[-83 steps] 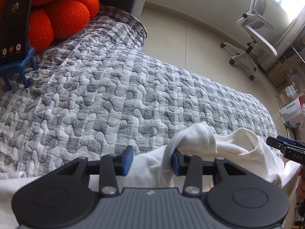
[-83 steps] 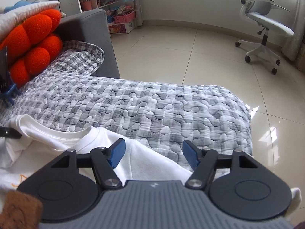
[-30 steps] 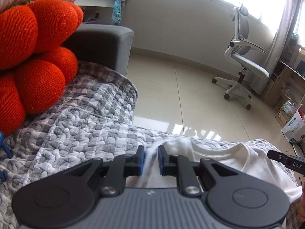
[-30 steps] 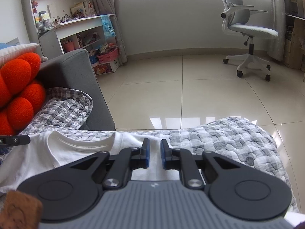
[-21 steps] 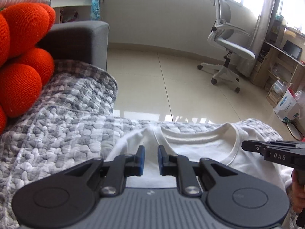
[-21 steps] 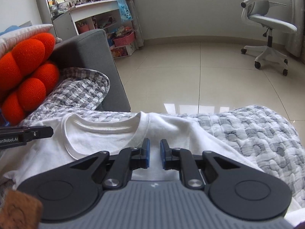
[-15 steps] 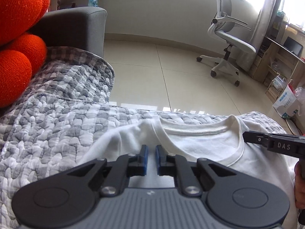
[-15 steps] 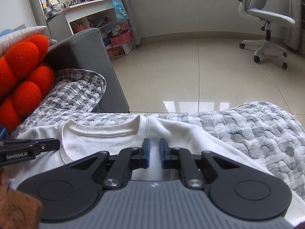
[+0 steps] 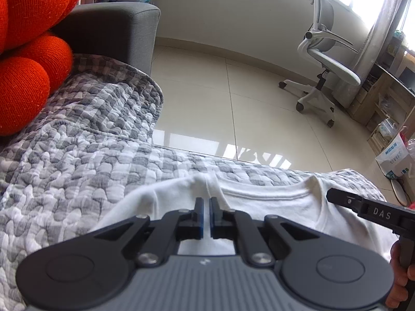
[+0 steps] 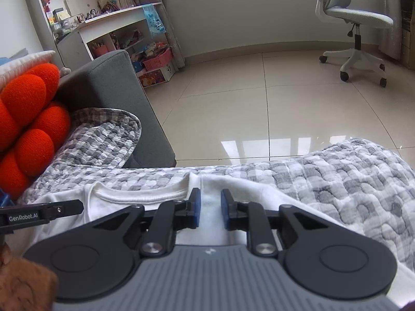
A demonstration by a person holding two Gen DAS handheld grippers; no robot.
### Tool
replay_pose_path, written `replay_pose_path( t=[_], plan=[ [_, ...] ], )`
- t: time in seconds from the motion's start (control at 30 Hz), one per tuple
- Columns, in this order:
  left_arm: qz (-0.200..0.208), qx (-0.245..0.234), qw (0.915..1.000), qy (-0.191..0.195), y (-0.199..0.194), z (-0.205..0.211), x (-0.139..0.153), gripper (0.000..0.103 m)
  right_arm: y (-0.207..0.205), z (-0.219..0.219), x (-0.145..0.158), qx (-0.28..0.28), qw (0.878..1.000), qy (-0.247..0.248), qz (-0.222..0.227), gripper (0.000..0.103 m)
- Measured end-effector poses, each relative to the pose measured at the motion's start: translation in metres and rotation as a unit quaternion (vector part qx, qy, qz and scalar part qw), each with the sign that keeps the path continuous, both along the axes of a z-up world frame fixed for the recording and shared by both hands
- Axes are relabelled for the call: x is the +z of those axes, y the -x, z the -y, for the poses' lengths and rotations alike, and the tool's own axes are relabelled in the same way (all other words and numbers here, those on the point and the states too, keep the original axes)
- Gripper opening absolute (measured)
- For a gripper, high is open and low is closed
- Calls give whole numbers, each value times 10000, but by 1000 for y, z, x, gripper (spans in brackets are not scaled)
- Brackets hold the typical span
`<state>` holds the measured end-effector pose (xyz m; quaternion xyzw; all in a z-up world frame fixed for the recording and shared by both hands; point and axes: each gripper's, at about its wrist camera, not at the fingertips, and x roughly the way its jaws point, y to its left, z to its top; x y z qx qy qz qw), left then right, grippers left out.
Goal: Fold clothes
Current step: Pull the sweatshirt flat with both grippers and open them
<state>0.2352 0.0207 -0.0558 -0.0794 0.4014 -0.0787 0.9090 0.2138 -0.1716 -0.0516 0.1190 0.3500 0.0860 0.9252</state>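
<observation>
White cotton, a T-shirt [image 9: 272, 207], lies spread over the grey-and-white quilted blanket [image 9: 77, 160] that covers the sofa, its ribbed neckline turned toward the blanket's far edge and the tiled floor [image 9: 246, 108] beyond.

The left gripper [image 9: 206, 216] sits at the shirt's shoulder beside the collar. Its blue-padded fingers [image 9: 199, 217] are pressed nearly together, with a thin ridge of white fabric pinched between them. In the left wrist view the right gripper's black finger, marked "DAS", reaches in from the right over the other side of the neckline.

The right gripper [image 10: 210, 211] is at the opposite shoulder, just beside the collar's end. Its fingers [image 10: 195, 211] stand a little apart, with white cloth showing in the gap between the pads; they do not clamp it. In this view the left gripper's finger, labelled "GenRobot.AI", enters from the left edge above the shirt.

An orange knotted cushion [image 10: 28, 119] rests against the grey sofa arm [image 10: 111, 83] at the left. A white office chair [image 10: 355, 23] stands on the floor well apart from the sofa, and cluttered white shelves [image 10: 109, 31] line the far wall.
</observation>
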Motion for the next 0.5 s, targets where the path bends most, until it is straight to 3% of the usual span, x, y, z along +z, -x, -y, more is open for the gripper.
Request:
replay_pose_path(
  t=[0.5],
  plan=[
    [-323,37,9994,141,94,-1,19,6,95,0,30,-53,10000,-65,-27,30]
  ],
)
